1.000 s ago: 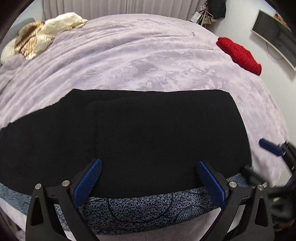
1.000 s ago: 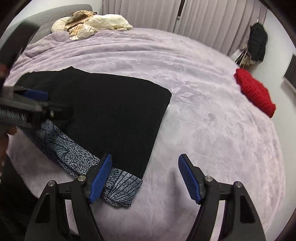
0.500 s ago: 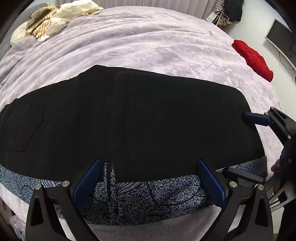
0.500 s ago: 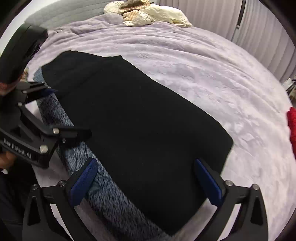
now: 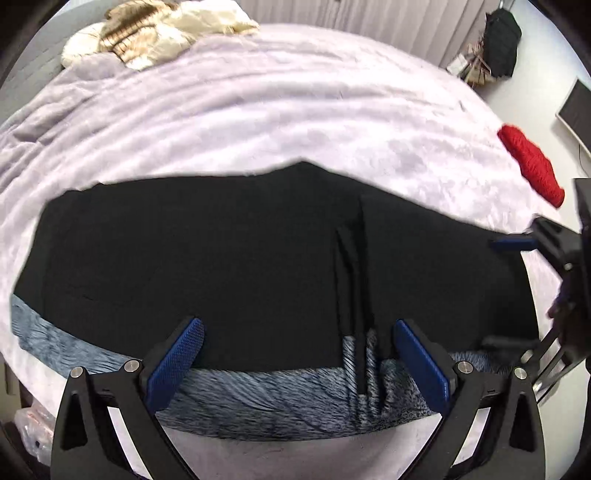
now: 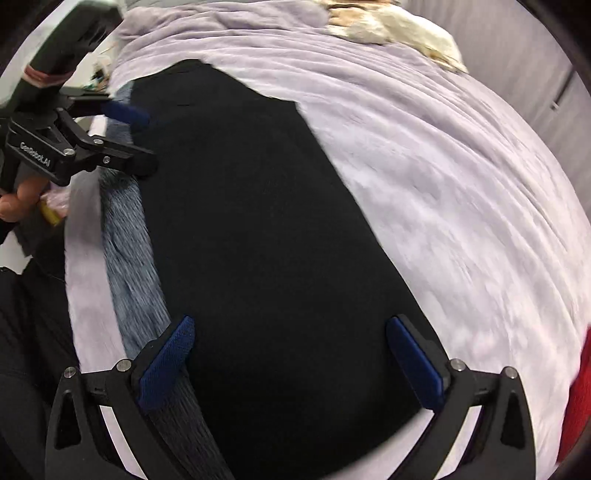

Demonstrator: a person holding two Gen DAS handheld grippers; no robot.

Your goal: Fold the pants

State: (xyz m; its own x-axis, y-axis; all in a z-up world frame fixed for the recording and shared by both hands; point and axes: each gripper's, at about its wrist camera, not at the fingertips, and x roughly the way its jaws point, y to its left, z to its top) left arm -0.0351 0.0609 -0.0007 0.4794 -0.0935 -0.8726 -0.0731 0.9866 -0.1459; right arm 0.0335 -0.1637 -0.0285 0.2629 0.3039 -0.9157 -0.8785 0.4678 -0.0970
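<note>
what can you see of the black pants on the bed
The black pants lie flat across the lilac bedspread, a plain dark matte fabric. A narrow lengthwise crease or folded edge runs near the right side in the left wrist view. Their near edge overlaps a blue-grey patterned cloth that shows along that edge. Both grippers hang above them with jaws open; no pad presses on the fabric.

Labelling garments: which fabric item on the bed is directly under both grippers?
The flat black pants, spread over the blue-grey patterned cloth; the red knit item and the cream bundle lie far off.
</note>
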